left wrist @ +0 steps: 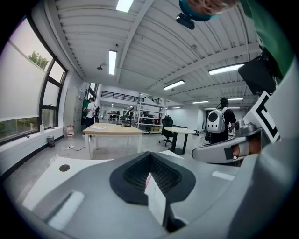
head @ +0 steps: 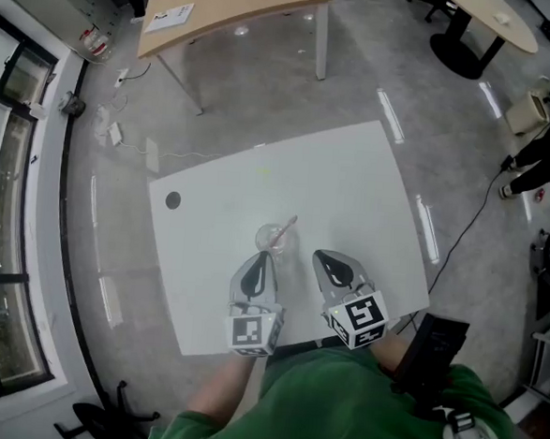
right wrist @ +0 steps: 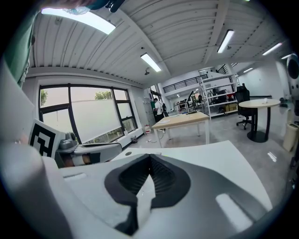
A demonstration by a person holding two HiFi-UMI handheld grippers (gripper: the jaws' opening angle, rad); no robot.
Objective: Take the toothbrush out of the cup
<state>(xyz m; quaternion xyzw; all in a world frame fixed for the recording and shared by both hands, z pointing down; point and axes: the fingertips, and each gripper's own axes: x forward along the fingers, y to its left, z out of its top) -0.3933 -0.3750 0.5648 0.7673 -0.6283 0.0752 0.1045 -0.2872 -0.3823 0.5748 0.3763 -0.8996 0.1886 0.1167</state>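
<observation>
Toothbrush (head: 288, 229) stands tilted inside clear cup (head: 270, 243).

Bright, even light from ceiling strip lights (left wrist: 112, 62) (strong fisheye bending at edges), foreground soft.

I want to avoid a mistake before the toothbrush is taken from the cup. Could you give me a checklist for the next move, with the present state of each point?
1. Toothbrush in the cup: ok. The pink toothbrush leans in the clear cup.
2. Cup standing on the table: ok.
3. Left gripper open for a grasp: not ok. Its jaws are together, with nothing between them.
4. Right gripper open for a grasp: not ok. Its jaws are also together and empty.
5. Left gripper apart from the cup: cannot tell. Its tip is very near the rim.
</observation>
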